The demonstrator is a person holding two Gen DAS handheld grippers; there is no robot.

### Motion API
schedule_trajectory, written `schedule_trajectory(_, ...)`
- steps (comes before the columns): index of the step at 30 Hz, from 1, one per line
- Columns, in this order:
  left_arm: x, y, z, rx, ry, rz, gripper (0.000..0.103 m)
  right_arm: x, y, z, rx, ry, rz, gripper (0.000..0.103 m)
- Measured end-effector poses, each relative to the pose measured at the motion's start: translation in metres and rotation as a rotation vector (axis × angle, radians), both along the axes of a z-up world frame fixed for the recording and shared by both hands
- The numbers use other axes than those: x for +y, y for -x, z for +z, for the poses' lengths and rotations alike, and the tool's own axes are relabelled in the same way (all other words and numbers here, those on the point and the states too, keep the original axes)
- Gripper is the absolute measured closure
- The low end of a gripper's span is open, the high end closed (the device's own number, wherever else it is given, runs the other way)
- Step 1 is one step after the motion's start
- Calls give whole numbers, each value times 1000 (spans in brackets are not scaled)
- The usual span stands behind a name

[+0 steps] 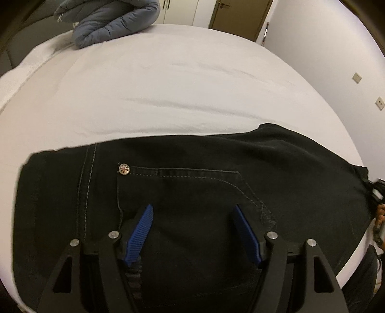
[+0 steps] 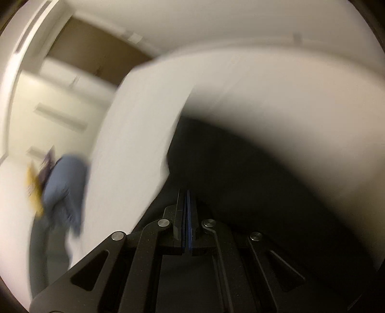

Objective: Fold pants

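Black pants [image 1: 192,168] lie folded on the white bed [image 1: 168,84], a back pocket with grey stitching and a metal rivet [image 1: 124,168] facing up. My left gripper [image 1: 193,207] is open just above the pocket area, its blue pads apart and holding nothing. The right gripper shows at the far right edge of the left wrist view [image 1: 376,190], at the pants' right end. In the blurred right wrist view my right gripper [image 2: 187,192] has its fingers pressed together, with the black pants [image 2: 240,168] around and in front of them; whether cloth is pinched between the pads is unclear.
A grey-blue padded jacket [image 1: 113,21] lies at the bed's far left corner and also shows in the right wrist view [image 2: 65,183]. A brown door [image 1: 240,16] and white wall with switches [image 1: 357,77] stand beyond the bed's right edge.
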State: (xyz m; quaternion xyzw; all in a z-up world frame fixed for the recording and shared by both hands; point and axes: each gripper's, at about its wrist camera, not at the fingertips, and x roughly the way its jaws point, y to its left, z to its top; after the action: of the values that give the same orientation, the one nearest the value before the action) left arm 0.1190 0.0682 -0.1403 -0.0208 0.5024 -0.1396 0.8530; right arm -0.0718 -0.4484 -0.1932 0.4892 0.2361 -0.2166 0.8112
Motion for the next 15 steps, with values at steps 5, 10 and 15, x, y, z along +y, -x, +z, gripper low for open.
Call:
schedule_trajectory(5,-52,24,17,-40,40,-60,27,40,27,19,-199,-53,326,95)
schedule_trajectory(10,-121,44,-8,32,28,-149,25,162,-12,-58,-92,-165,548,95)
schedule_trajectory(15,-133,51,-11,28,-4,-126,16,120,38,-70,-135,-101,367,103)
